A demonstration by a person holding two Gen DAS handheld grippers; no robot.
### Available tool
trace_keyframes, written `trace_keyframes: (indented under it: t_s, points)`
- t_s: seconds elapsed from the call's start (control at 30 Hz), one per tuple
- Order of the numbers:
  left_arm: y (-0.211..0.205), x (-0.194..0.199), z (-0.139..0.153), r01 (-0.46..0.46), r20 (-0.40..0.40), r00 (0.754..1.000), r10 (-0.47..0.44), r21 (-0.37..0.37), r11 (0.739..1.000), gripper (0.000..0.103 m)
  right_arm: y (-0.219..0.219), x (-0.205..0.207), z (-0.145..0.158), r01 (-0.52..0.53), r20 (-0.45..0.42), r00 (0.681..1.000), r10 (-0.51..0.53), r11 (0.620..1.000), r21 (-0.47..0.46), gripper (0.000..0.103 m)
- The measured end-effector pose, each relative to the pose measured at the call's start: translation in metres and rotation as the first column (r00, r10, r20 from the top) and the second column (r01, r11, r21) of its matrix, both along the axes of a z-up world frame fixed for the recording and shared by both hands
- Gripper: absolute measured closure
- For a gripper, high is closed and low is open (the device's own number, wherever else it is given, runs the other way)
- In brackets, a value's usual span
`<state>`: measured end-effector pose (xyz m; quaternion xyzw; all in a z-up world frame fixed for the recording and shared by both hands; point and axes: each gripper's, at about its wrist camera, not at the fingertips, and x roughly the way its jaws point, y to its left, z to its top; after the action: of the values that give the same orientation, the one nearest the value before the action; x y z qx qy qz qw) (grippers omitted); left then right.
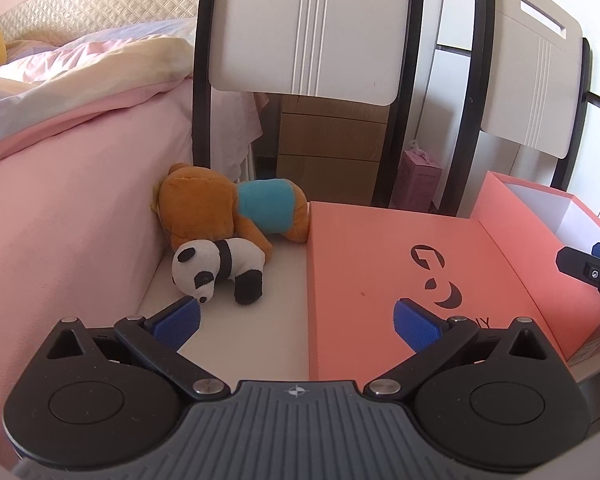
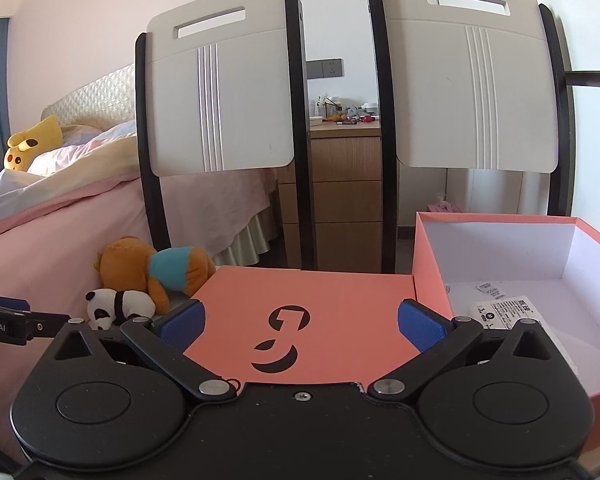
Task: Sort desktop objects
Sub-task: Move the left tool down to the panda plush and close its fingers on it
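Observation:
A small panda plush (image 1: 216, 270) lies on the white tabletop (image 1: 260, 320) in front of a brown bear plush in a blue shirt (image 1: 236, 208); both also show in the right wrist view, the panda (image 2: 116, 306) and the bear (image 2: 152, 268). A pink box lid (image 1: 400, 280) with a black logo lies flat beside them, also in the right wrist view (image 2: 300, 320). The open pink box (image 2: 516, 280) with paper slips inside stands to its right. My left gripper (image 1: 296, 322) is open and empty, just short of the panda. My right gripper (image 2: 300, 324) is open and empty over the lid.
A bed with pink sheets (image 1: 60, 200) borders the table on the left. Two white chair backs (image 2: 220, 96) (image 2: 472, 92) stand behind the table. A wooden drawer unit (image 2: 344, 200) is beyond them. A yellow plush (image 2: 28, 144) lies on the bed.

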<state>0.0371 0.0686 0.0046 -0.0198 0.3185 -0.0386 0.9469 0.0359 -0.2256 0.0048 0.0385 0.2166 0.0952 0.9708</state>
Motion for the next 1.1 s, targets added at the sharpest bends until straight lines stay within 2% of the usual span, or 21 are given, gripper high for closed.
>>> trace_keyframes:
  t_s: [0.13, 0.27, 0.33, 0.47, 0.67, 0.93, 1.1]
  points:
    - [-0.001, 0.004, -0.001, 0.004, 0.0, 1.0, -0.004, 0.042, 0.999, 0.0, -0.003, -0.001, 0.002, 0.012, 0.017, 1.0, -0.012, 1.0, 0.013, 0.001]
    - [0.0, 0.021, -0.008, -0.028, -0.044, 0.998, 0.033, 0.108, 0.994, 0.0, -0.002, -0.005, 0.003, -0.002, 0.026, 1.0, 0.001, 1.0, 0.024, 0.001]
    - [0.006, 0.031, -0.007, -0.04, -0.054, 0.998, 0.046, 0.101, 0.994, 0.0, -0.002, -0.01, 0.003, -0.012, 0.03, 0.999, 0.012, 1.0, 0.029, 0.001]
    - [0.021, 0.057, -0.008, -0.082, -0.106, 0.991, 0.086, 0.04, 0.996, 0.0, -0.002, -0.019, 0.003, -0.034, 0.039, 0.999, 0.033, 0.999, 0.04, 0.001]
    - [0.025, 0.1, -0.004, -0.119, -0.135, 0.983, 0.125, 0.053, 0.991, 0.0, -0.002, -0.033, 0.003, -0.068, 0.051, 0.997, 0.065, 0.996, 0.052, 0.001]
    - [0.026, 0.154, -0.037, -0.144, -0.238, 0.961, 0.139, -0.002, 0.99, 0.0, 0.0, -0.032, -0.004, -0.073, 0.022, 0.997, 0.072, 0.997, 0.036, 0.001]
    - [0.028, 0.169, -0.052, -0.19, -0.235, 0.951, 0.201, 0.071, 0.979, 0.0, 0.001, -0.028, -0.007, -0.065, 0.004, 0.998, 0.065, 0.997, 0.035, 0.001]
